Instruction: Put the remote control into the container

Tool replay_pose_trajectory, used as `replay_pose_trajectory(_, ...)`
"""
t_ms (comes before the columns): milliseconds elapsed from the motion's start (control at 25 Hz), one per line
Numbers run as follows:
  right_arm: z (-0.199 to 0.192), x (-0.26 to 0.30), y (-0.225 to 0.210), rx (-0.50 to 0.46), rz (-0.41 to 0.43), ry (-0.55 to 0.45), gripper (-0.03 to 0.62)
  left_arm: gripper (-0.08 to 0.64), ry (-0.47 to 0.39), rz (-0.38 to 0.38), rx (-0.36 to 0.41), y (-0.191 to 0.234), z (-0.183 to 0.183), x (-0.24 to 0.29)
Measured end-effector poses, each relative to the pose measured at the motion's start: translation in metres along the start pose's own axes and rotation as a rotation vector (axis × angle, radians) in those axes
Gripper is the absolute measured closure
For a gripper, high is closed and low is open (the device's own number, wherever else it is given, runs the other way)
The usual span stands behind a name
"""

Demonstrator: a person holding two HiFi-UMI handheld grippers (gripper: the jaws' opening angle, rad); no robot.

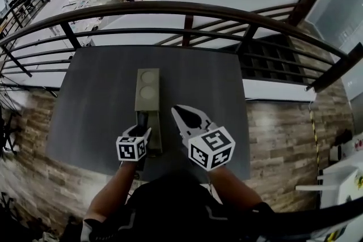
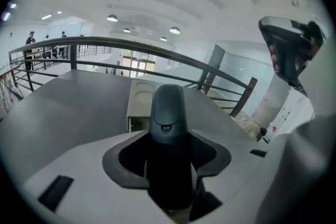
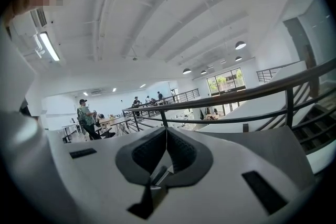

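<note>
While I count one remote control (image 2: 168,123), one container (image 1: 148,90) and two tongs, the left tongs (image 2: 169,165) clamp the remote control: dark, slim, round-tipped, over the container's near end. The right tongs (image 3: 166,139) are pressed together, empty.

Grey table (image 1: 102,99), black railing (image 1: 187,7), wood floor (image 1: 283,133)

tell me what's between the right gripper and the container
Nothing: in the head view only a bare strip of table separates the right gripper from the container.

Dark grey table (image 1: 96,93), curved black railing (image 1: 187,7), wood-plank floor (image 1: 278,127), distant people (image 3: 86,118)
</note>
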State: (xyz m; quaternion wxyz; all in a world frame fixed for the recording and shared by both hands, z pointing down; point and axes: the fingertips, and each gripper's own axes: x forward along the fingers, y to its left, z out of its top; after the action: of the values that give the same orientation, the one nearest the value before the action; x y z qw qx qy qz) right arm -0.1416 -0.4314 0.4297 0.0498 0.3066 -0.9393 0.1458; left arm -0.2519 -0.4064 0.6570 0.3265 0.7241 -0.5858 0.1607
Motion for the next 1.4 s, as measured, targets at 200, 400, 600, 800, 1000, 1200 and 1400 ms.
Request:
replay_pose_trajectory(200,-0.007,-0.001,-0.006,0.005,-0.02,0.016,0.591,0.343,0.049,0.002,0.017,0.002,-0.011,0.02)
replay_pose_trajectory(400,-0.007,-0.003,-0.007,0.002,-0.025,0.019,0.591,0.342,0.076,0.035,0.011,0.007,-0.019,0.03)
replay_pose_trajectory(600,-0.01,-0.003,-0.007,0.001,-0.032,0.03,0.591,0.342,0.104,0.07,0.025,0.013,-0.023,0.04)
replay_pose_trajectory(800,-0.009,-0.009,-0.013,0.005,-0.05,0.03,0.591,0.342,0.146,0.103,0.019,0.019,-0.03,0.049)
replay_pose_trajectory(1000,-0.008,-0.018,-0.02,0.01,-0.073,0.027,0.591,0.342,0.204,0.096,0.023,0.018,-0.042,0.055)
replay_pose_trajectory(1200,-0.014,-0.025,-0.025,0.03,-0.094,0.029,0.591,0.342,0.255,0.16,0.052,0.023,-0.049,0.057)
replay_pose_trajectory(1400,-0.02,-0.032,-0.023,0.035,-0.102,0.028,0.591,0.342,0.296,0.256,0.179,0.031,-0.052,0.056)
